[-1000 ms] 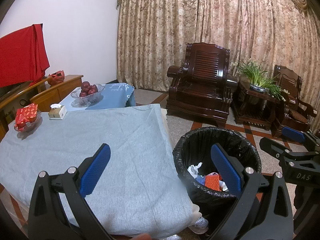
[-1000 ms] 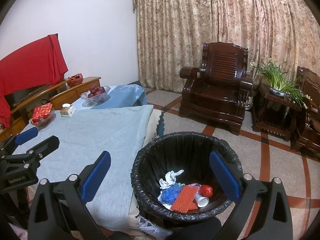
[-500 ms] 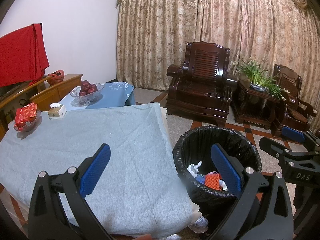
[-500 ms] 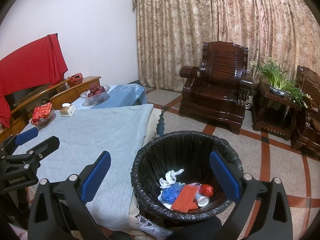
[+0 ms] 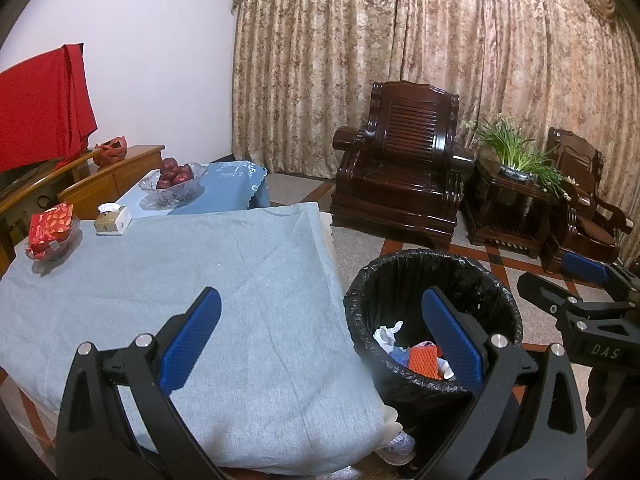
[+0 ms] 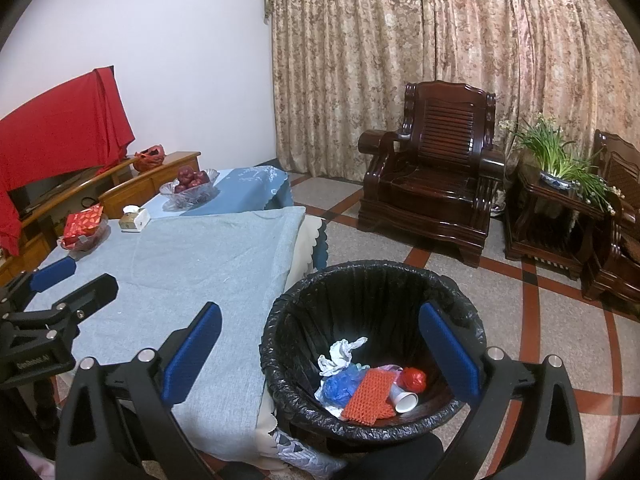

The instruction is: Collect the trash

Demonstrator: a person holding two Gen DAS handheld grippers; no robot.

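A round bin lined with a black bag [image 6: 372,280] [image 5: 436,264] stands on the floor by the table's right edge. Inside lie a white crumpled paper [image 6: 340,354], a blue wad [image 6: 338,386], an orange mesh sleeve [image 6: 370,396], a white cup [image 6: 406,402] and a red ball [image 6: 414,378]. My right gripper [image 6: 320,350] hovers over the bin, open and holding nothing. Over the table's near right corner my left gripper [image 5: 320,334] is also open and holds nothing. Each gripper shows at the edge of the other's view.
A grey-blue cloth covers the table [image 5: 168,276]. On its far left are a glass dish with a red packet [image 5: 50,234], a tissue box [image 5: 112,220] and a fruit bowl [image 5: 172,180]. Dark wooden armchairs [image 5: 404,168] and a plant stand [image 5: 516,196] stand behind the bin.
Both views have shifted very slightly; the grippers stay open and nothing in the bin has moved.
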